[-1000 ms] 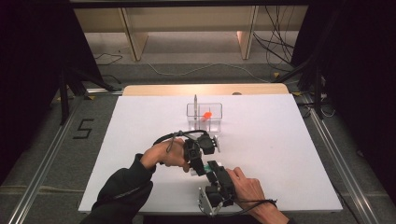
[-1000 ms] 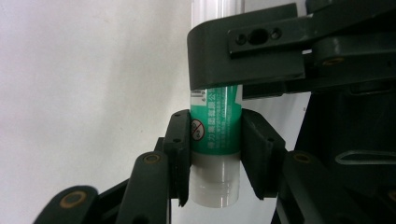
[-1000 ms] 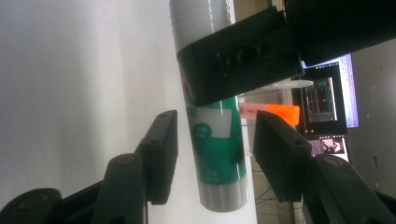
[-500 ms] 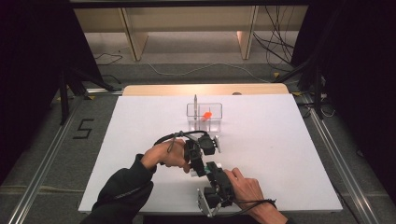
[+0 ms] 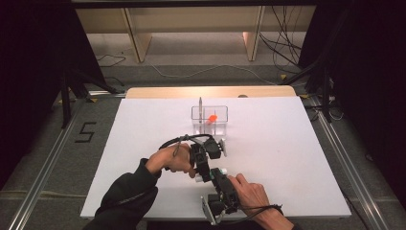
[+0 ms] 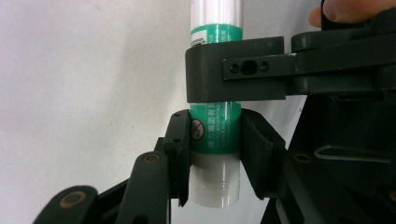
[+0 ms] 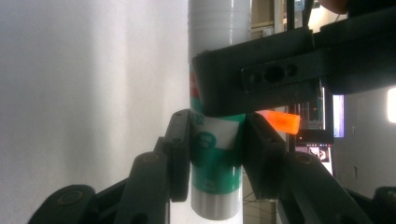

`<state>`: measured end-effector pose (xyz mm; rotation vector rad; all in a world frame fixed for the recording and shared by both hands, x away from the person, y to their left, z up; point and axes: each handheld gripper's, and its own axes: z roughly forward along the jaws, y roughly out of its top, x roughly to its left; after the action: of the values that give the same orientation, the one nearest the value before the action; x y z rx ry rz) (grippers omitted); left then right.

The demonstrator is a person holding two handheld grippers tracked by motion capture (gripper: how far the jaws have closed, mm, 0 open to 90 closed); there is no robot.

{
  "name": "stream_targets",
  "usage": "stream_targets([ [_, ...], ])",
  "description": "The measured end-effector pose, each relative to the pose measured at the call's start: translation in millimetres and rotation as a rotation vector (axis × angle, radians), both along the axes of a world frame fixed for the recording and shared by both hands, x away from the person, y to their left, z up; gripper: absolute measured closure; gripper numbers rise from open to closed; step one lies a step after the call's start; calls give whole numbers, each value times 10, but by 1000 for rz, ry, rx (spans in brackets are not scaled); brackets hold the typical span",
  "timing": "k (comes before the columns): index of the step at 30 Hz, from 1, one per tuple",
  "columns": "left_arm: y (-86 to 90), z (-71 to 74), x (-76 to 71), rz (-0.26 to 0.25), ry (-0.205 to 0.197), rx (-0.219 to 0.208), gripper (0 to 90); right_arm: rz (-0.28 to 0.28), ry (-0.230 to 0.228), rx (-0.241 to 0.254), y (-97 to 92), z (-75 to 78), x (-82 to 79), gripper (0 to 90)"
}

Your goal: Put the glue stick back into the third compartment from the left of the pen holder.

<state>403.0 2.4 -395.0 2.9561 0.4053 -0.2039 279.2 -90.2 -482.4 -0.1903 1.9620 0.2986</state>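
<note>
A green-and-white glue stick [image 6: 215, 140] is held between both grippers, above the near middle of the white table [image 5: 297, 158]. My left gripper [image 6: 215, 116] is shut on its green body near one white end. My right gripper [image 7: 217, 116] has just been closing, with the glue stick [image 7: 215, 168] between its pads, and now presses on it. Each gripper view shows the other gripper's black jaw crossing the tube higher up. From above, the left gripper [image 5: 203, 163] and right gripper [image 5: 219, 181] meet, and the stick's white end [image 5: 222, 171] pokes out.
A clear box [image 5: 209, 125] stands farther back at the table's middle, with a small orange piece [image 5: 212, 117] in it and a thin grey rod [image 5: 200, 103] upright at its left corner. Wide bare tabletop lies to both sides.
Both hands have kept their places. The right gripper's jaws look drawn in closer around the glue stick than a second ago.
</note>
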Motion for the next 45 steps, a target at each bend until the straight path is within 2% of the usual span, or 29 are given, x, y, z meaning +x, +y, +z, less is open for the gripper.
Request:
stream_targets([
  [4, 7, -3, 4, -2, 6, -1, 649, 22, -14, -9, 3, 9, 9, 660],
  [7, 10, -8, 6, 12, 14, -13, 644, 15, -8, -12, 2, 10, 4, 662],
  [10, 19, -10, 13, 3, 20, -9, 628, -1, 1, -12, -12, -1, -8, 662],
  [11, 24, -11, 6, 12, 21, -5, 583, 17, -15, -18, -11, -3, 5, 662],
  [12, 33, -4, 14, 6, 2, -5, 543, 12, -14, -20, -15, -13, 5, 663],
  [13, 47, 8, 19, 1, 3, -10, 518, 1, -7, -16, -25, -28, 0, 663],
  [14, 58, 19, 9, 14, 14, -23, 493, 2, -8, -17, -33, -33, 4, 663],
  [16, 85, 51, 12, 8, -6, -39, 419, 7, -11, -26, -50, -25, 19, 663],
  [17, 104, 67, 13, 11, -12, -44, 396, -12, 1, -21, -63, -27, 13, 663],
  [18, 125, 80, 17, 19, -21, -59, 387, 5, -14, -29, -74, -15, 37, 663],
  [19, 148, 92, 15, 35, -29, -76, 371, -18, -1, -20, -94, -22, 30, 663],
  [20, 175, 107, 21, 43, -35, -89, 355, 0, -11, -25, -110, -11, 54, 663],
  [22, 230, 128, 21, 69, -52, -111, 352, -34, 14, -4, -152, -16, 59, 662],
  [26, 349, 177, 3, 128, -86, -172, 311, -43, 36, 17, -219, 16, 113, 662],
  [28, 421, 201, -13, 163, -116, -201, 287, -54, 50, 33, -256, 50, 152, 662],
  [30, 496, 227, -39, 199, -139, -240, 272, -76, 59, 56, -305, 73, 196, 662],
  [36, 687, 239, -113, 262, -203, -335, 234, -145, 132, 185, -485, 176, 393, 662],
  [39, 756, 210, -157, 295, -249, -379, 215, -184, 187, 279, -574, 236, 498, 662],
  [40, 775, 199, -169, 303, -268, -396, 208, -189, 186, 298, -606, 256, 535, 662],
  [45, 852, 106, -212, 368, -335, -487, 200, -216, 269, 443, -714, 379, 697, 662],
])
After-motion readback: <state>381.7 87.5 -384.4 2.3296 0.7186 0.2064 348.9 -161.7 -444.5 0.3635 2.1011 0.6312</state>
